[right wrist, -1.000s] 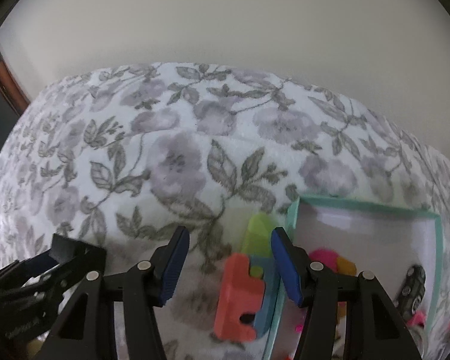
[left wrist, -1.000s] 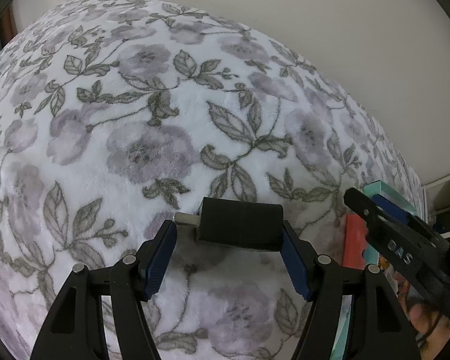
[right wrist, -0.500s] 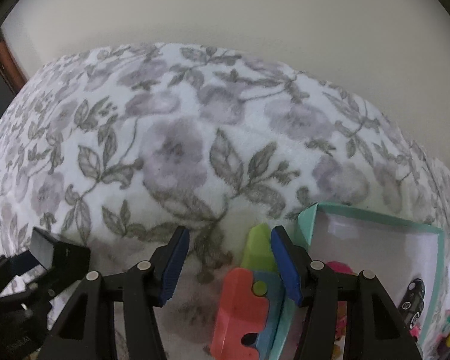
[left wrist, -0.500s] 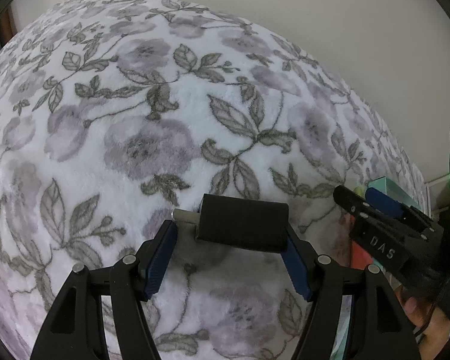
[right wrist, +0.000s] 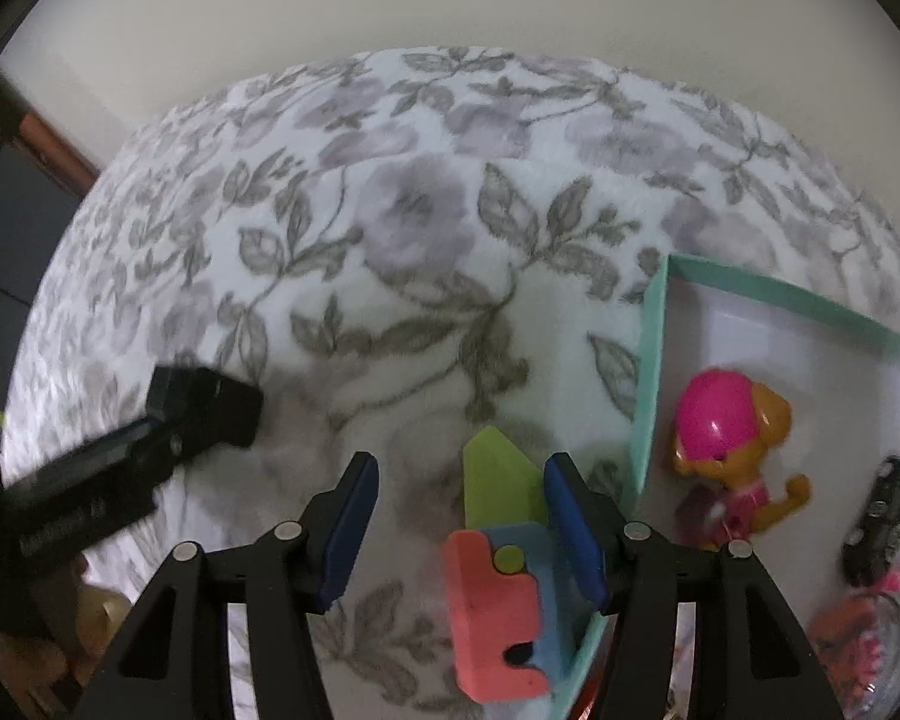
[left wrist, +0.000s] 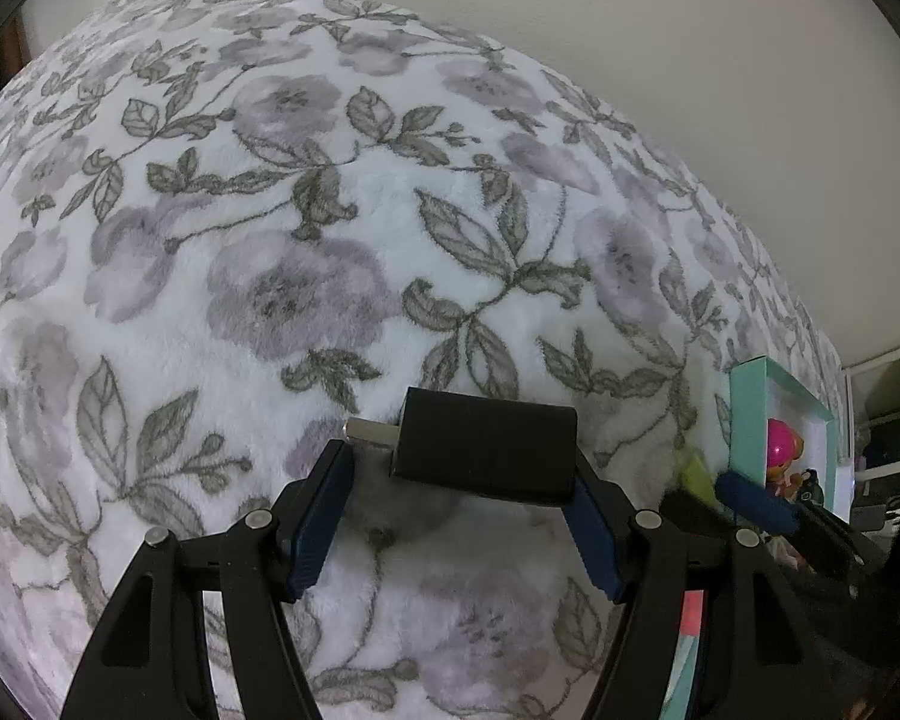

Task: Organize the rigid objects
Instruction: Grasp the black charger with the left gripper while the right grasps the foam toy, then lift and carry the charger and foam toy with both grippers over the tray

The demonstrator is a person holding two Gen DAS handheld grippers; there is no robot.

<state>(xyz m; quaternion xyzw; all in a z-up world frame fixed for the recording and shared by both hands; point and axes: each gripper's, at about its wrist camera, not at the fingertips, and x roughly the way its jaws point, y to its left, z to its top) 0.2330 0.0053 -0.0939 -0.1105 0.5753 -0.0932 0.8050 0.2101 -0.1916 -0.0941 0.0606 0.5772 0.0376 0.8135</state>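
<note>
- The left gripper [left wrist: 459,474] sits at the lower centre of the left wrist view, its jaws clamped on a black block [left wrist: 485,447] with a short silver metal tab sticking out of its left end; the blue pads [left wrist: 324,516] press against the tab side and the block's right end.
- The block hangs above a white blanket [left wrist: 270,210] printed with purple flowers and grey leaves, which fills most of both views.
- In the right wrist view the same left gripper [right wrist: 168,420] shows at the left edge, slightly blurred, with the black block [right wrist: 207,405] at its tip.
- The right gripper [right wrist: 459,525] occupies the lower centre of the right wrist view, jaws apart and holding nothing.
- Between and just below its fingers lies a foam puzzle piece [right wrist: 498,576]: a lime green pointed part at the top, a coral part at the lower left, a blue part at the right.
- The foam piece touches the left wall of a teal-rimmed box [right wrist: 651,378] with a white floor, at the right of the frame.
- Inside the box stand a toy dog with a pink helmet [right wrist: 729,450] and, further right, a small black toy car [right wrist: 876,528]; other pink and red items in the lower right corner are too blurred to name.
- In the left wrist view the box [left wrist: 747,420] appears at the right edge, with the right gripper's blue pad [left wrist: 756,501] in front of it.
</note>
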